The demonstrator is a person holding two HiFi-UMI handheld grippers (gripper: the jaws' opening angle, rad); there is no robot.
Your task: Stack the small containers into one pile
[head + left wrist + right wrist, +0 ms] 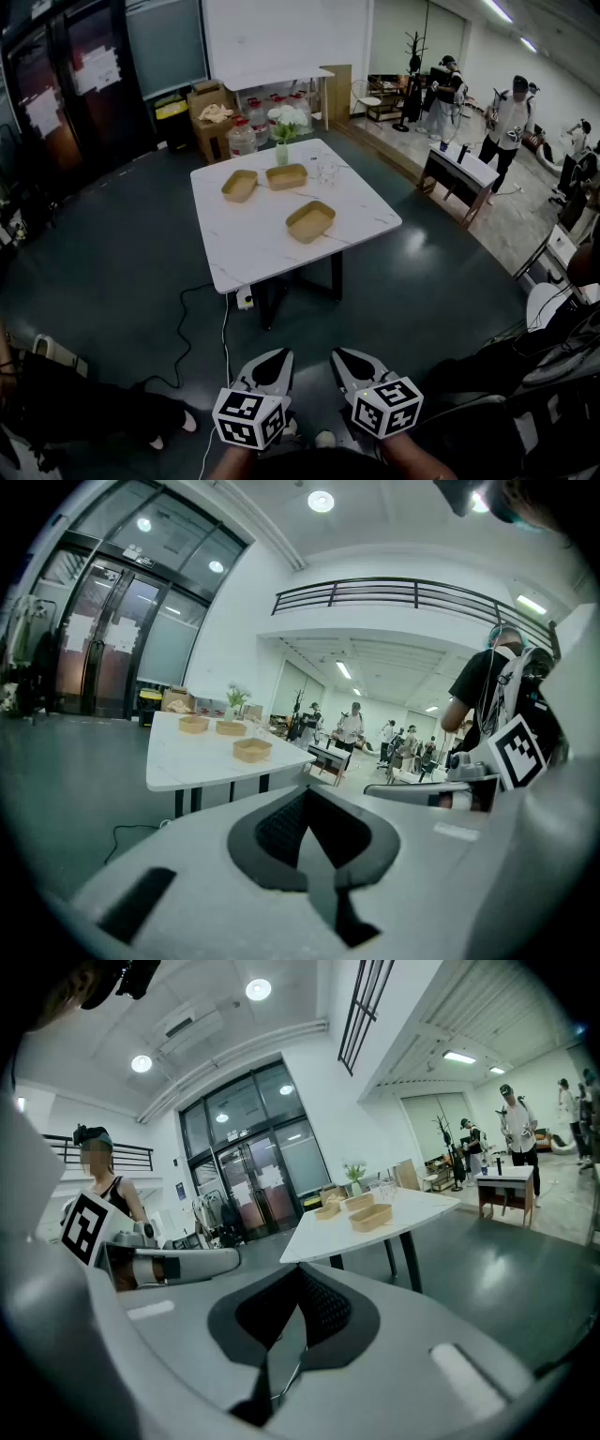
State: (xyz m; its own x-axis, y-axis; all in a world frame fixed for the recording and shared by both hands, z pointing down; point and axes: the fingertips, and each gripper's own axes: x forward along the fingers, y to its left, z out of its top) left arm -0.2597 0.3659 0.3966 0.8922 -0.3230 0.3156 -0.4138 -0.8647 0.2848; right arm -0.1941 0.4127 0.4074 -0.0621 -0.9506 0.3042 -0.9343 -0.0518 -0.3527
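Observation:
Three shallow brown containers lie apart on a white table (pixel 246 246): one at the back left (pixel 239 185), one beside it (pixel 286 176), one nearer the front right (pixel 310 221). My left gripper (pixel 275 357) and right gripper (pixel 345 355) hang side by side low over the dark floor, well short of the table, both shut and empty. The left gripper view shows its jaws (pixel 307 795) meeting, with the containers (pixel 251 750) far off. In the right gripper view the jaws (pixel 298 1275) are also together, and the containers (pixel 370 1216) sit small on the distant table.
A vase of white flowers (pixel 282 148) and clear glasses (pixel 325 171) stand at the table's back edge. A power strip (pixel 245 298) and cable (pixel 200 323) lie on the floor in front. Cardboard boxes (pixel 212 111), water jugs, a small desk (pixel 457 172) and several people stand behind.

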